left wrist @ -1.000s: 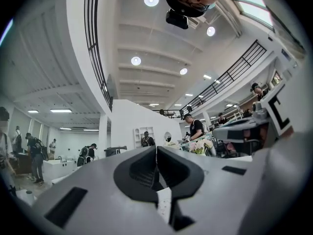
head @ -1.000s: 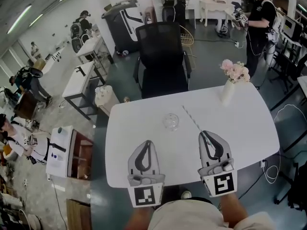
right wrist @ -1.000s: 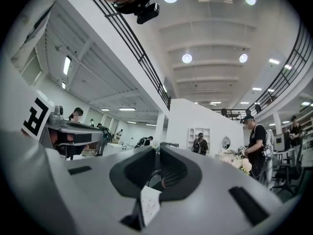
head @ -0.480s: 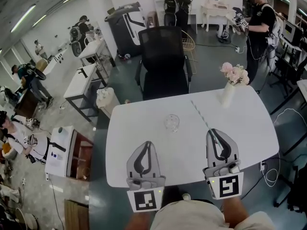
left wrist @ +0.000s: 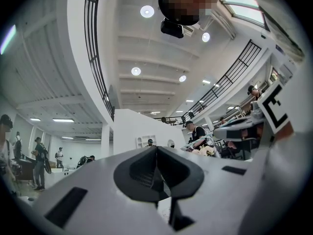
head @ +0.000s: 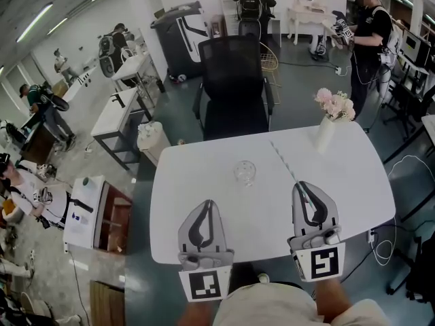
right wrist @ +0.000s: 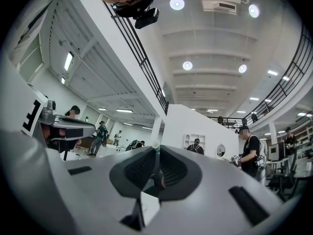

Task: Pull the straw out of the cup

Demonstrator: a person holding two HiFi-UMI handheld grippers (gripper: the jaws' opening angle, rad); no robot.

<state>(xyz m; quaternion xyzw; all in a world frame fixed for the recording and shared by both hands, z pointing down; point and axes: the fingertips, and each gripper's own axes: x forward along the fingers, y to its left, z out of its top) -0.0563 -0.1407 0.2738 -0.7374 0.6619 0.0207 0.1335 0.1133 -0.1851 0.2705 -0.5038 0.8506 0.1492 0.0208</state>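
Observation:
A clear glass cup [head: 245, 173] stands upright near the middle of the white table [head: 204, 175]. The thin pale straw [head: 285, 161] is outside the cup, slanting up and away to the cup's right. My right gripper [head: 303, 186] is shut on its near end. In the right gripper view the straw's tip [right wrist: 155, 144] pokes out between the closed jaws of the right gripper [right wrist: 156, 151]. My left gripper [head: 207, 202] hovers over the table's near part, below and left of the cup. Its jaws meet with nothing between them, as the left gripper [left wrist: 156, 151] also shows in its own view.
A white vase with pink flowers [head: 325, 129] stands at the table's far right. A black office chair [head: 231, 80] sits just beyond the far edge. Desks, a bin and several people fill the room behind.
The right gripper with the straw has shifted a little to the right, away from the cup. The left gripper has barely moved.

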